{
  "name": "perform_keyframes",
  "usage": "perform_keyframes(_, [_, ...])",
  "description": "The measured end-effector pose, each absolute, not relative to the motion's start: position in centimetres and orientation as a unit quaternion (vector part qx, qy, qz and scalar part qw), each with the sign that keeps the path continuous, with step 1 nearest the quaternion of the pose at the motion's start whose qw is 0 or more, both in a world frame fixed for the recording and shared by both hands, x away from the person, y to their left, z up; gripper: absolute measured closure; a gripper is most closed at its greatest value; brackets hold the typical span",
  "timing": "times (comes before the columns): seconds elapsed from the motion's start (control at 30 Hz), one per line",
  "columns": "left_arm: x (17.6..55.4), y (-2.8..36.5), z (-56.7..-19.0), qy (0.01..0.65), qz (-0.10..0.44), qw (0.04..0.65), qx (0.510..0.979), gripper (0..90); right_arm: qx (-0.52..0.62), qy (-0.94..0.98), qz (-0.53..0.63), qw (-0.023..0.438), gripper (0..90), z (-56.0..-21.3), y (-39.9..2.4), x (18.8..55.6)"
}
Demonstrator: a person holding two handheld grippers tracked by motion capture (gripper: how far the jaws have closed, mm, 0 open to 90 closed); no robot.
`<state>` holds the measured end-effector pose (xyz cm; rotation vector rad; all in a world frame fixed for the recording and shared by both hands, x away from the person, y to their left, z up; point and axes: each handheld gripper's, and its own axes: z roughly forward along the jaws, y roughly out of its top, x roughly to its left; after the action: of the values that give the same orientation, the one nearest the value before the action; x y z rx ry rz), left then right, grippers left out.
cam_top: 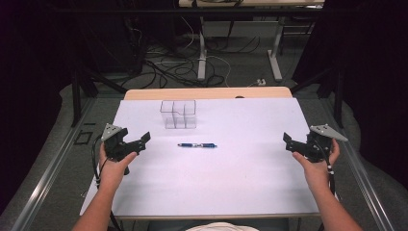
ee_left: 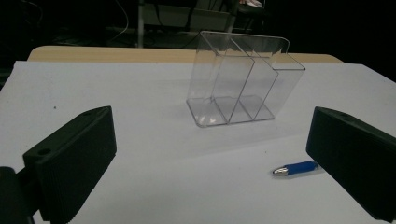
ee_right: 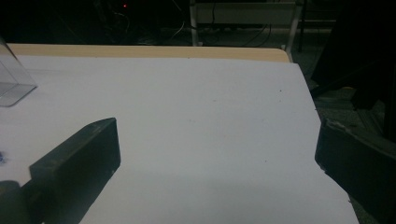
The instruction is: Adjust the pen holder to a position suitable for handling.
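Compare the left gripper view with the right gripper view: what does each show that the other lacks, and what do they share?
The left gripper view alone gives the whole clear organiser with its dividers, and the silver tip and blue barrel of the pen. The right gripper view alone gives the table's right edge and the floor beyond it. Both share the white table top, its wooden far edge, and a pair of black jaws standing wide apart with nothing between them.

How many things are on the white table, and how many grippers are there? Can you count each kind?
Blue pen: 1
Clear plastic organizer: 1
Grippers, left gripper and right gripper, both open and empty: 2
Total: 4
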<state>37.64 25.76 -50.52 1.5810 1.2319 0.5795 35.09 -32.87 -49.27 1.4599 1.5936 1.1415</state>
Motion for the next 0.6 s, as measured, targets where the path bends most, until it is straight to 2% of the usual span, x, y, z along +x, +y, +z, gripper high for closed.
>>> perform_keyframes(0.3, [38.5, 25.2, -49.4, 0.514, 0.241, 0.505, 0.651, 6.1, 0.554, 0.628, 0.433, 0.333, 0.0, -49.4, -32.2, 34.9])
perform_keyframes(0.43, [39.0, 24.8, -48.5, 0.517, 0.238, 0.51, 0.645, 14.5, 0.554, 0.62, 0.439, 0.341, 0.0, -49.6, -31.9, 35.1])
perform_keyframes(0.47, [39.1, 24.6, -48.2, 0.518, 0.239, 0.509, 0.645, 15.6, 0.556, 0.633, 0.428, 0.326, 0.0, -49.6, -32.0, 34.9])
perform_keyframes(0.6, [40.1, 23.9, -47.2, 0.517, 0.237, 0.512, 0.643, 16.4, 0.559, 0.627, 0.432, 0.328, 0.0, -49.6, -31.9, 34.8])
